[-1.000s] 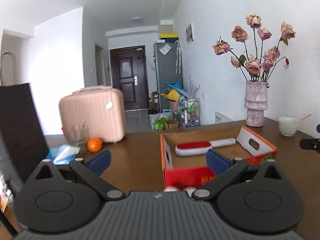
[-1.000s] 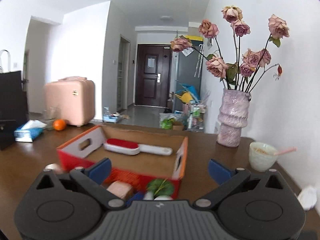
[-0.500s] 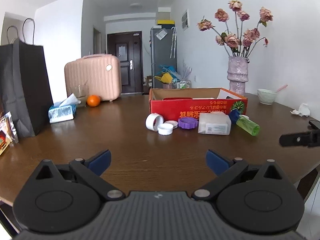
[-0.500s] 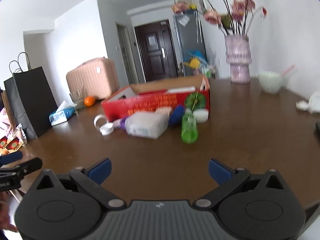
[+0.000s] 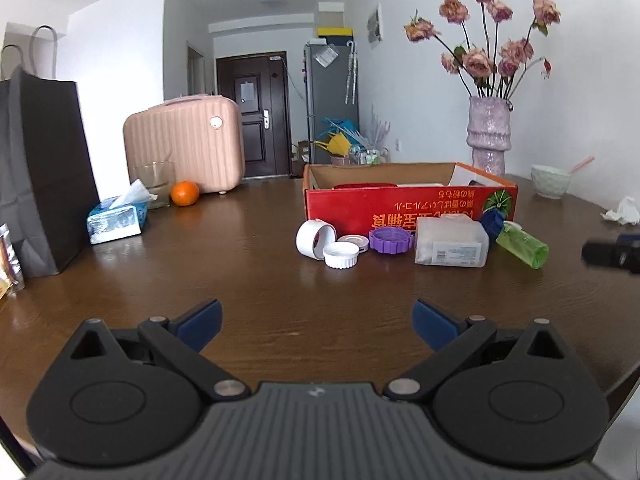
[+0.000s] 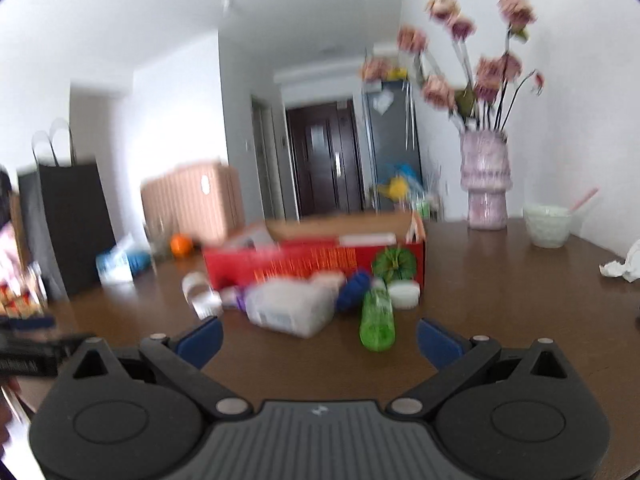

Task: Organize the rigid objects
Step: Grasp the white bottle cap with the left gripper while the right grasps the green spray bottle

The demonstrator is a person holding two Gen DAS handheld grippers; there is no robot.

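A red cardboard box (image 5: 408, 208) stands open on the brown table (image 5: 240, 280), also in the blurred right wrist view (image 6: 316, 258). In front of it lie a white tape roll (image 5: 314, 239), a white cap (image 5: 341, 254), a purple lid (image 5: 390, 239), a clear plastic container (image 5: 451, 242), a blue cap (image 5: 493, 222) and a green bottle (image 5: 522, 243), which also shows in the right wrist view (image 6: 377, 318). My left gripper (image 5: 318, 320) is open and empty, well short of them. My right gripper (image 6: 320, 338) is open and empty, nearer the container (image 6: 292, 306).
A black paper bag (image 5: 40, 172), tissue pack (image 5: 116, 220), glass (image 5: 154, 182), orange (image 5: 185, 193) and pink suitcase (image 5: 188, 144) stand left. A vase of flowers (image 5: 489, 136), bowl (image 5: 551, 181) and crumpled tissue (image 5: 622, 212) are right. The table edge is close below.
Both grippers have pulled back from above the box to low over the near table, then edged forward again. The right view is blurred by motion. Both stay open.
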